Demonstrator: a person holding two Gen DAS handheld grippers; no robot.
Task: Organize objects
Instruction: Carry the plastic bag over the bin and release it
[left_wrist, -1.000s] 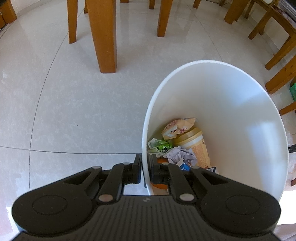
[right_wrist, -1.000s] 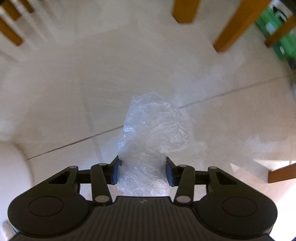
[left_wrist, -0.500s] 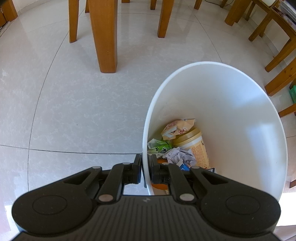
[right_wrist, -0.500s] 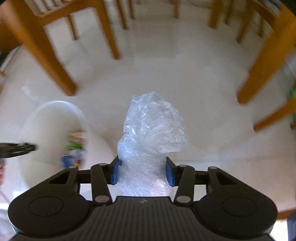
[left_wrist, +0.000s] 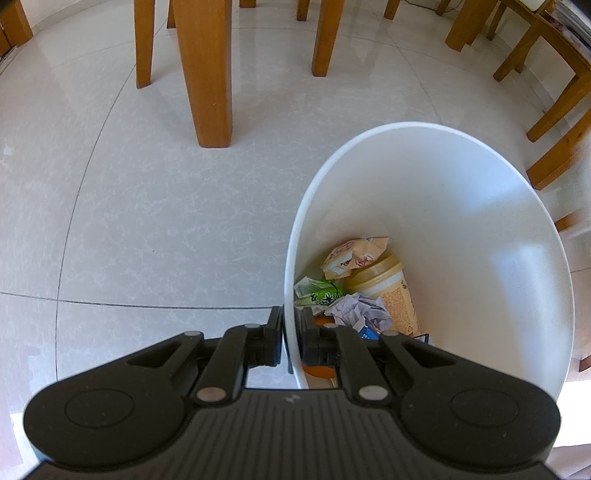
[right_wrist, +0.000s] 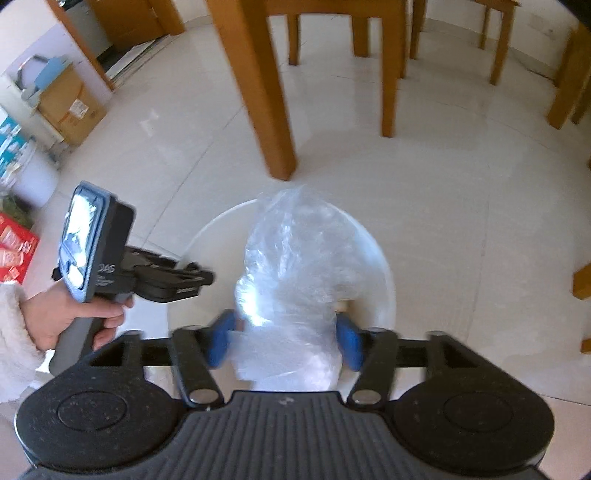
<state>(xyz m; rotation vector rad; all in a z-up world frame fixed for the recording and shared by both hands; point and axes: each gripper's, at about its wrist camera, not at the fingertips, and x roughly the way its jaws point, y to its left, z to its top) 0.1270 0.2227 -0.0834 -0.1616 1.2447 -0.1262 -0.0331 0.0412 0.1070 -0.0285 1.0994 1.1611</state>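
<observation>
1. Left claw (left_wrist: 289, 341) is clamped on the near rim of the white bin (left_wrist: 461, 206) — one finger outside the wall, one inside, rim pinched between them.
2. Seen from the right wrist view, the left claw (right_wrist: 192, 278) reaches in from the left onto the bin's left rim; the person's hand (right_wrist: 70, 317) wraps its grip, with a fluffy white sleeve (right_wrist: 14, 332) at the frame edge.
3. Right claw (right_wrist: 282, 341) — jaws opening. The crumpled clear plastic bag (right_wrist: 295, 280) sits between the blue pads (right_wrist: 349, 339); the frame is blurred, so I cannot tell whether the pads are touching the bag.
4. The bag hangs directly over the bin (right_wrist: 384, 273) mouth; the rim is visible around it on the left, the far side and the right.
5. Bin contents, at the bottom: a tan paper cup (left_wrist: 388, 286) lying tilted, a crumpled beige wrapper (left_wrist: 351, 254) on top of it, a green-and-white packet (left_wrist: 319, 291) against the left wall, and a crumpled paper wad (left_wrist: 360, 310) in front. The upper walls of the bin are bare.
6. Clearance: open tiled floor (left_wrist: 147, 221) left of the bin. The thick wooden table leg (left_wrist: 207, 70) stands well apart beyond it, with chair legs (left_wrist: 546, 110) off to the right, nearer the bin's far right rim.
7. Far left edge of the right wrist view: a cardboard box (right_wrist: 70, 107) and a red pack (right_wrist: 14, 251) along the wall, well clear of the bin.
</observation>
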